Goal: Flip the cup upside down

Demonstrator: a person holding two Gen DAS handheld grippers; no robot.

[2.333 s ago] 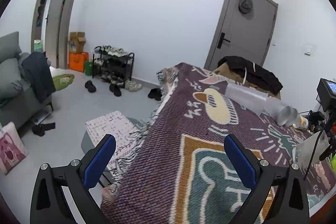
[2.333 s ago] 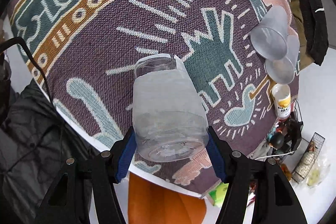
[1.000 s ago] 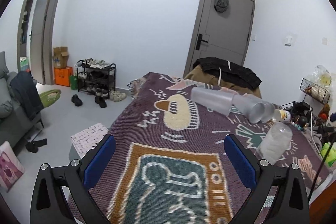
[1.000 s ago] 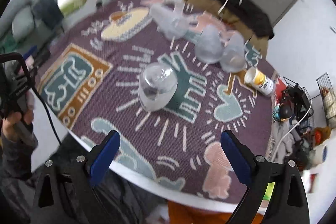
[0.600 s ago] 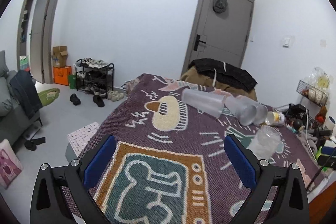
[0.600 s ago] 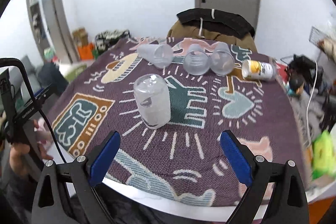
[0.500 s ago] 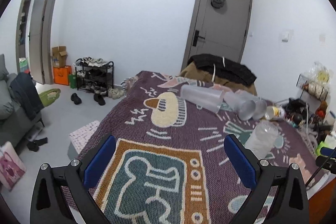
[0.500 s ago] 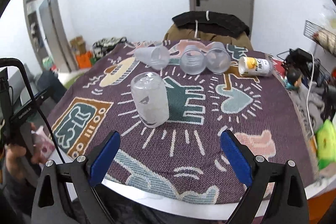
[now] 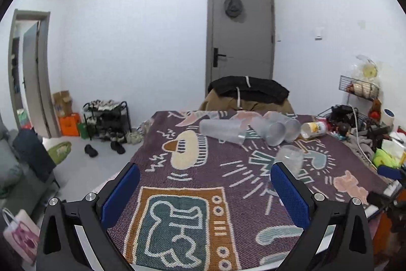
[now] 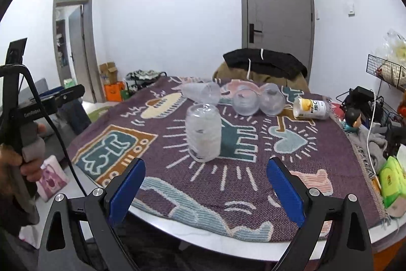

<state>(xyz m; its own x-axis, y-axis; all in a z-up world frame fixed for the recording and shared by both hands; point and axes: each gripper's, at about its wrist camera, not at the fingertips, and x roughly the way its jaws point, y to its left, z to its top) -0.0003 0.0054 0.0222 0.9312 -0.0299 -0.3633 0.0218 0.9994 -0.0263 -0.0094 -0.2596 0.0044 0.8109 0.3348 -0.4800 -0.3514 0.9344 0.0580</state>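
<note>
A clear plastic cup (image 10: 203, 132) stands upside down, rim down, on the patterned purple cloth (image 10: 291, 182) covering the table. It also shows in the left wrist view (image 9: 289, 159), just beyond the right finger. My right gripper (image 10: 204, 191) is open and empty, pulled back over the table's near edge, well short of the cup. My left gripper (image 9: 204, 191) is open and empty, above the table's left end. The hand holding the left gripper's handle (image 10: 28, 144) shows at the left of the right wrist view.
Three clear cups lie on their sides at the far end: one (image 10: 201, 90), one (image 10: 245, 99), one (image 10: 272, 98). A yellow-labelled can (image 10: 311, 108) lies beside them. A dark jacket (image 10: 264, 62) is draped over a chair behind. Green packets (image 10: 392, 179) and cables sit at right.
My right gripper let go of the cup, leaving it upside down on the cloth, then drew back and levelled out. My left gripper panned right over the table.
</note>
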